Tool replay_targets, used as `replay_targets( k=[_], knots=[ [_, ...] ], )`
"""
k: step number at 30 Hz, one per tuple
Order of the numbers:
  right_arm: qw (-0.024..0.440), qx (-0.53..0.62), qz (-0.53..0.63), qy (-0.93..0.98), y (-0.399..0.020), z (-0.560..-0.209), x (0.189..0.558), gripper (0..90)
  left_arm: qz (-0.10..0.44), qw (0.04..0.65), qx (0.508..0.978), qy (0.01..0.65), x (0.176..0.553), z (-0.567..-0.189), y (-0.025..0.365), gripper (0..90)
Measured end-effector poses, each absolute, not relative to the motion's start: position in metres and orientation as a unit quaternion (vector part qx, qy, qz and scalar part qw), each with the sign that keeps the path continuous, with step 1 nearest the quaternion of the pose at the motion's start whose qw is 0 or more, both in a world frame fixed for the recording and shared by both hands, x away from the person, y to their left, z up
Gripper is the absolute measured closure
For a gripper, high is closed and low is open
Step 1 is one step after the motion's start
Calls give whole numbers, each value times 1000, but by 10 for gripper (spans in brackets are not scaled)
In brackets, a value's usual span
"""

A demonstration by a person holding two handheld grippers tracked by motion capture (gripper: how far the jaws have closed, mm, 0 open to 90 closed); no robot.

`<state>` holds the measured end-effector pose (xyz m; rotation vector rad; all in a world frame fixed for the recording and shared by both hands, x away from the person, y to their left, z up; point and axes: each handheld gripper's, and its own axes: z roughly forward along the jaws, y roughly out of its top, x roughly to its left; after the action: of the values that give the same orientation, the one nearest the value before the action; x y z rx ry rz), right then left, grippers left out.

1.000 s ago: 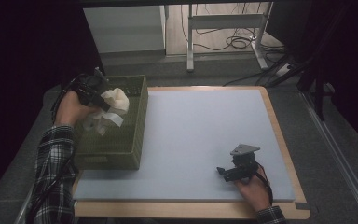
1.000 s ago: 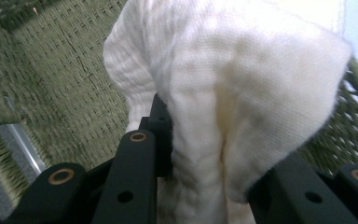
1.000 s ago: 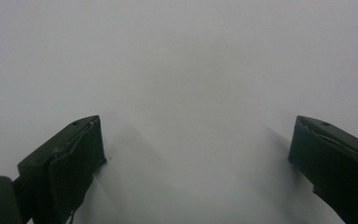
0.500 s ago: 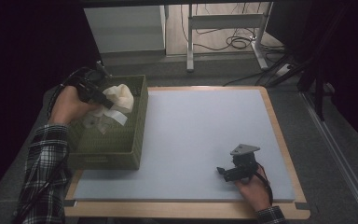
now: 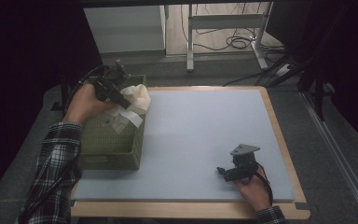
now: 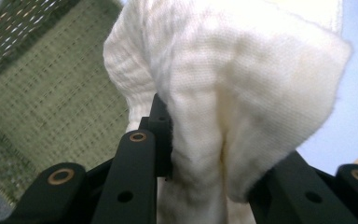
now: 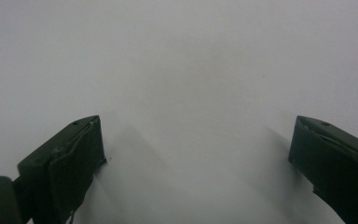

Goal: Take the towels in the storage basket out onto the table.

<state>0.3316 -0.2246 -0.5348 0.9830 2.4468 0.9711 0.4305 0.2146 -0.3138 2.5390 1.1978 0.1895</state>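
A white cloth (image 5: 133, 105) hangs above the right rim of a green woven basket (image 5: 107, 140) at the table's left. My left gripper (image 5: 120, 98) is shut on the white cloth (image 6: 223, 93), whose folds bulge out between the black jaws. Part of the cloth trails down toward the basket's inside. My right gripper (image 5: 224, 171) rests low on the pale blue mat (image 5: 205, 130) near the front right, jaws wide apart with nothing between them. In the right gripper view the open gripper (image 7: 196, 158) faces bare mat (image 7: 182, 70).
The mat lies on a wooden table (image 5: 286, 140) whose edge shows at the right and front. Behind the table stand a white cabinet (image 5: 121, 28), a metal desk frame (image 5: 223, 23) and cables on the floor. Dark curtains close both sides.
My left gripper has lifted the white cloth up and rightward from inside the basket to over its right rim. The right gripper has stayed in place.
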Motion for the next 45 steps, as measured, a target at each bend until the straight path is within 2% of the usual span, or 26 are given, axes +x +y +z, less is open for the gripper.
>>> replay_targets(
  k=[23,45],
  knots=[
    [165,344,341,859,-225,-535,332,33,49,166,923,344,441,-319,114,710],
    [165,344,341,859,-225,-535,332,33,19,162,945,284,452,-386,9,702]
  ],
)
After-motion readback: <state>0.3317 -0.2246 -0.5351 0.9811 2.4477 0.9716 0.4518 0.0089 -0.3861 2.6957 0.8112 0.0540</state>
